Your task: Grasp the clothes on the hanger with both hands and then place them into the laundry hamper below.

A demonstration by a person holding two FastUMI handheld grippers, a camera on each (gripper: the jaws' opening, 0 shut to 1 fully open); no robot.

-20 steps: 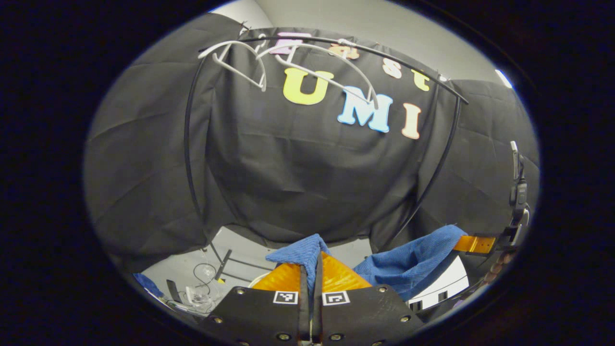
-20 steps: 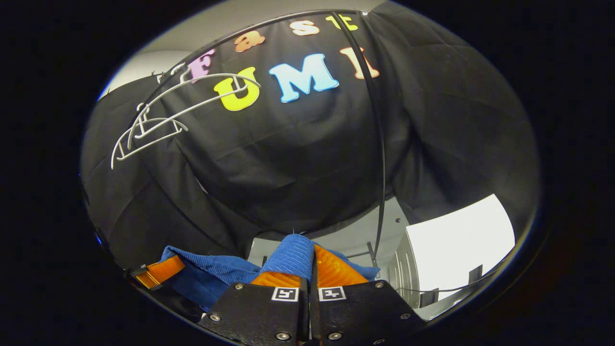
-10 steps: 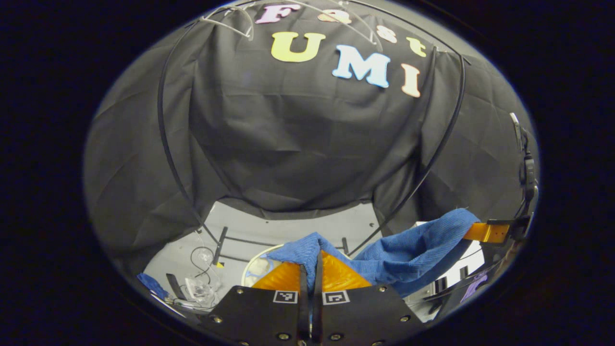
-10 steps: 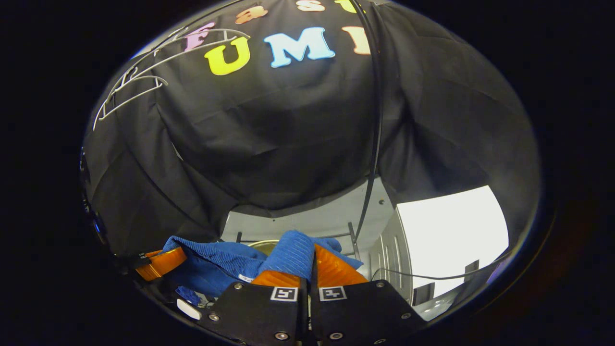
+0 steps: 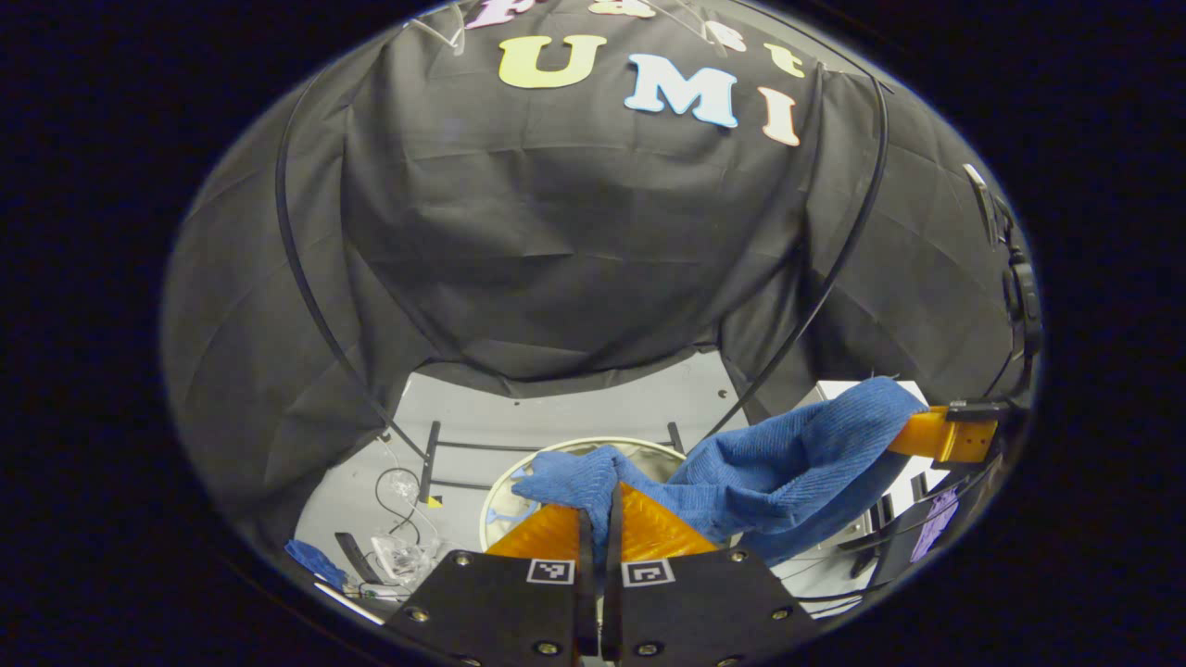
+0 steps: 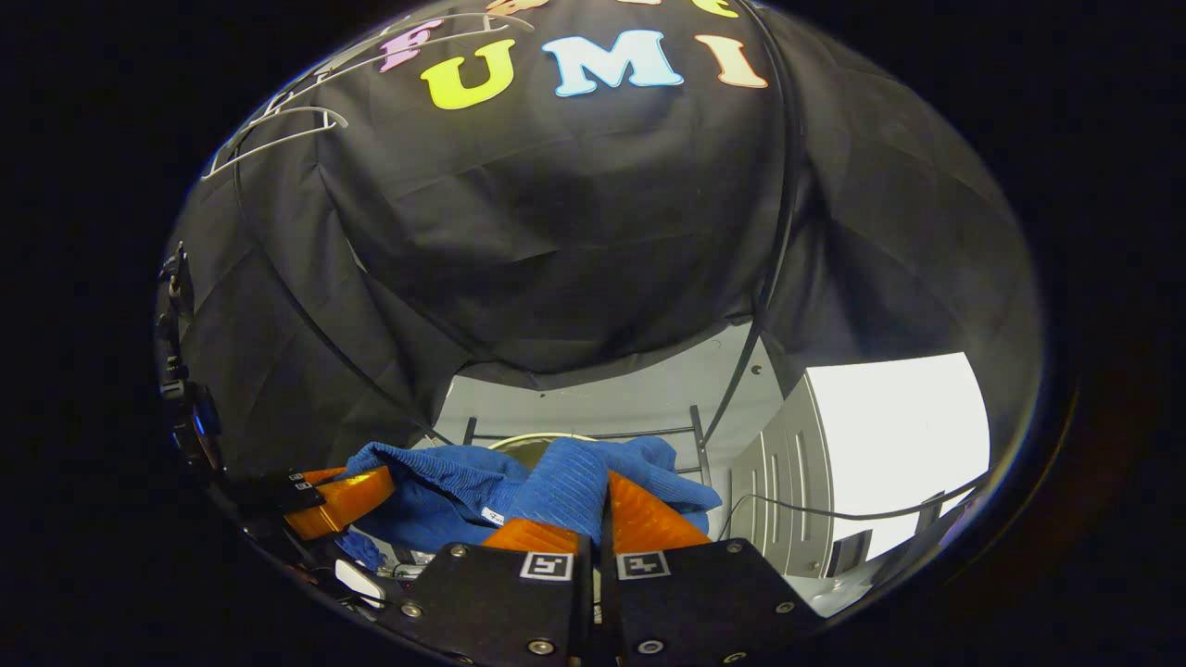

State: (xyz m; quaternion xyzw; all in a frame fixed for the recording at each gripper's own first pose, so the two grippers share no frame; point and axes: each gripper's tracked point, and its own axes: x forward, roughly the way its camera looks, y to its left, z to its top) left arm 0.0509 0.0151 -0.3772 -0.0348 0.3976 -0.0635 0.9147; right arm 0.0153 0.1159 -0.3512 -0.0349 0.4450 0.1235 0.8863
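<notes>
L gripper [image 5: 600, 496] clamped on blue ribbed cloth garment [image 5: 788, 459] | R gripper [image 6: 600, 491] clamped on same garment | garment above round white-rimmed laundry hamper [image 5: 556, 446]

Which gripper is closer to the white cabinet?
Right. The white cabinet stands close beside the right gripper, on its right. The left gripper, gripping the blue garment's other end, sees it farther off, beyond the right gripper.

The right gripper [image 6: 598, 505] has its jaws clamped on a blue ribbed garment [image 6: 445, 491], which sags leftward to the left gripper [image 6: 366, 491] above the hamper rim [image 6: 537, 437].
</notes>
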